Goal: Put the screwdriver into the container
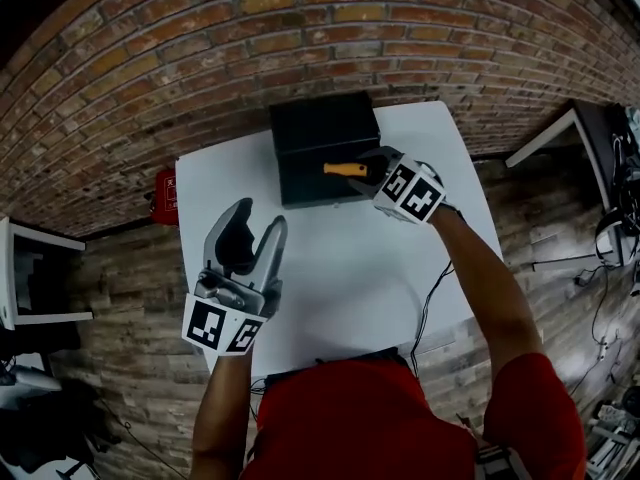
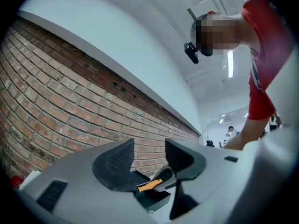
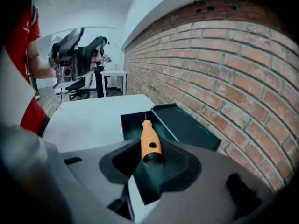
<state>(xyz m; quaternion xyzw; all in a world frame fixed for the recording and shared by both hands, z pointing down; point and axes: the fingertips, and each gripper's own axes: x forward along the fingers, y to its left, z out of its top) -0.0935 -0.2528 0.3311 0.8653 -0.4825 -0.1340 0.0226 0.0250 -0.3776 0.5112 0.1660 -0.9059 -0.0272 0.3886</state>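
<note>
White table point(image 1: 330, 258) against brick wall point(image 1: 200, 48): your right gripper point(image 1: 370, 166) clenches orange screwdriver point(image 1: 345, 169) over open black container point(image 1: 325, 133); your left gripper point(image 1: 252, 223) hovers aside, jaws spread, empty.

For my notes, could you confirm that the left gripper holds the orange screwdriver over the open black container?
Not the left: the right gripper holds the orange screwdriver over the open black container, as the right gripper view shows.
</note>
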